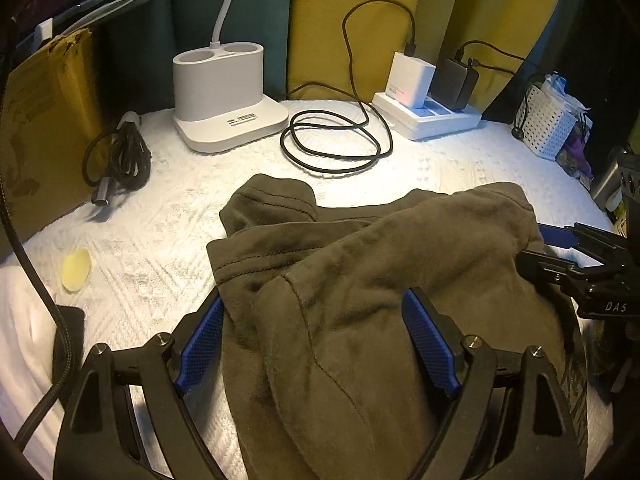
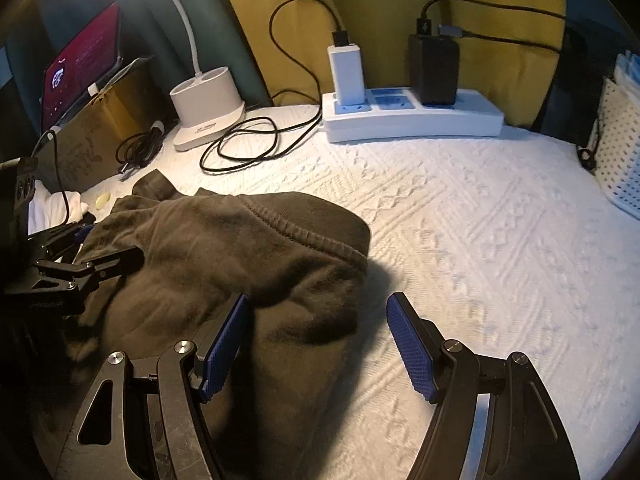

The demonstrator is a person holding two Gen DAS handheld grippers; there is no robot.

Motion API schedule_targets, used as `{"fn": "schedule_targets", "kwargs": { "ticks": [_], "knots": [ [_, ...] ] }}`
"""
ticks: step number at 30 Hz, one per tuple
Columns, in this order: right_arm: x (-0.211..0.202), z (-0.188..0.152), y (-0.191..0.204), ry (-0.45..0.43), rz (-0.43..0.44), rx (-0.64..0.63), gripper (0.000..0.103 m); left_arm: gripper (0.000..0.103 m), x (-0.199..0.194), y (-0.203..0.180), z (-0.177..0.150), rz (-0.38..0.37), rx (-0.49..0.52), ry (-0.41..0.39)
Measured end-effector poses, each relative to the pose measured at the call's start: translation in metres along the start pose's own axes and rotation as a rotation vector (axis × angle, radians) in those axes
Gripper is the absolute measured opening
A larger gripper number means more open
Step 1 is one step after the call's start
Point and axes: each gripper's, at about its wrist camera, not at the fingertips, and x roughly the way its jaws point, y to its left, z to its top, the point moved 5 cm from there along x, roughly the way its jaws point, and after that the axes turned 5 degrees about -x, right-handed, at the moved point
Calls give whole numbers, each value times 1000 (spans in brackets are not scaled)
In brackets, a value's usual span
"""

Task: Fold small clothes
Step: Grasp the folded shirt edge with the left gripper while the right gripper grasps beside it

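Note:
A dark olive-brown garment (image 1: pixel 340 280) lies bunched on the white textured cover (image 1: pixel 160 220), with a stitched hem at its far left. My left gripper (image 1: pixel 316 298) stands open over its near part. The cloth runs between the blue pads (image 1: pixel 204 340) and nothing pinches it. In the right wrist view the same garment (image 2: pixel 224 256) fills the left half. My right gripper (image 2: pixel 318 298) is open at the garment's right edge, its left pad (image 2: pixel 226 344) against the cloth and the other over bare cover. Each gripper shows in the other's view: right gripper (image 1: pixel 536 242), left gripper (image 2: pixel 112 242).
At the back stand a white lamp base (image 1: pixel 224 92), a coiled black cable (image 1: pixel 332 144) and a power strip (image 1: pixel 432 116) with chargers. A perforated white basket (image 1: pixel 548 120) is at the far right. A cardboard box (image 1: pixel 44 120), a bundled cable (image 1: pixel 124 156) and a small yellow item (image 1: pixel 76 266) are on the left.

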Motion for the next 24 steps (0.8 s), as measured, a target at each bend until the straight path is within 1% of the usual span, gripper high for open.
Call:
{"fn": "schedule_targets", "kwargs": {
  "ticks": [4, 7, 9, 10, 11, 13, 14, 15, 16, 17, 18, 20, 22, 24],
  "knots": [
    [5, 3, 4, -18, 2, -17, 73, 86, 1, -5, 1, -20, 14, 5],
    [8, 7, 8, -22, 4, -21, 73, 86, 3, -21, 0, -89, 50, 13],
    [10, 10, 11, -30, 32, -15, 71, 84, 5, -29, 0, -102, 83, 18],
    [10, 10, 11, -34, 45, -9, 66, 81, 6, -32, 0, -111, 94, 19],
    [11, 12, 12, -37, 60, -4, 64, 76, 6, -34, 0, -120, 99, 17],
    [13, 14, 15, -37, 88, -6, 49, 70, 6, -33, 2, -131, 87, 13],
    [13, 15, 18, -39, 93, -14, 47, 62, 6, -31, 3, -132, 77, 9],
    [13, 16, 22, -36, 101, -25, 36, 46, 5, -29, 4, -134, 66, 4],
    [13, 16, 27, -33, 117, -42, 30, 40, 4, -28, 4, -143, 55, 5],
    [12, 16, 30, -34, 111, -52, 30, 32, 4, -26, 4, -146, 43, 3],
    [12, 17, 31, -35, 104, -60, 28, 29, 4, -25, 5, -153, 33, 3],
    [8, 17, 32, -36, 104, -60, 27, 27, 3, -25, 4, -157, 28, 1],
    [3, 17, 31, -39, 105, -57, 25, 24, -1, -29, 4, -146, 43, -5],
    [-5, 19, 32, -57, 101, -61, 25, 17, -11, -35, 5, -132, 69, -27]
  ]
}}
